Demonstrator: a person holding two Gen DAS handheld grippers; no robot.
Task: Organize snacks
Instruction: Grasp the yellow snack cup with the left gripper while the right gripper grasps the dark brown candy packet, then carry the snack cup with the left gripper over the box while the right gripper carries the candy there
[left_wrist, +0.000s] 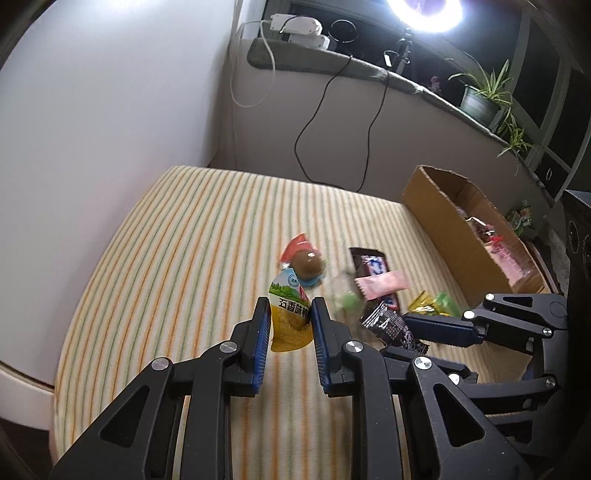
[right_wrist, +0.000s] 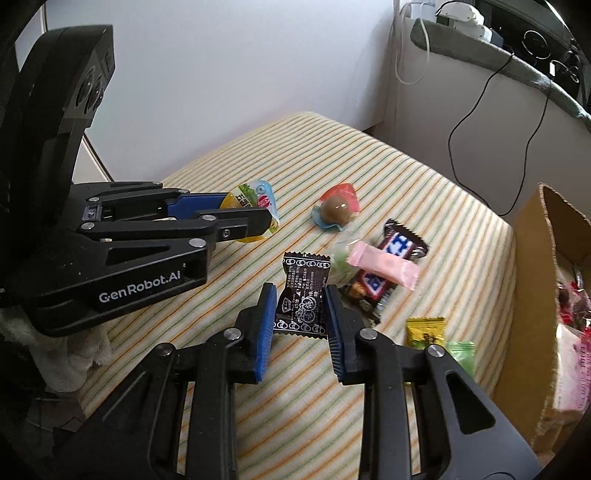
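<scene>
Both grippers clamp a snack packet each above the striped mattress.

The left gripper (left_wrist: 290, 314) has its jaws closed narrowly on a yellow-green sachet (left_wrist: 290, 314) with printed characters; the sachet stands between the blue pads, its lower edge hanging below them. The right gripper (right_wrist: 300, 308) has its jaws pressed on the sides of a black candy wrapper (right_wrist: 302, 295), which sticks up beyond the fingertips. Past them, toward the middle of the striped mattress (left_wrist: 177, 258), lie a brown jelly cup (right_wrist: 336, 212), a pink wrapper (right_wrist: 384, 264) across a dark chocolate bar (right_wrist: 399, 254), and a yellow packet (right_wrist: 424, 330) beside a green one (right_wrist: 461, 354). A cardboard box (left_wrist: 443, 229) sits at the mattress's right edge, its contents blurred and partly cut off. A clear wrapper with green inside is too smeared to identify.
</scene>
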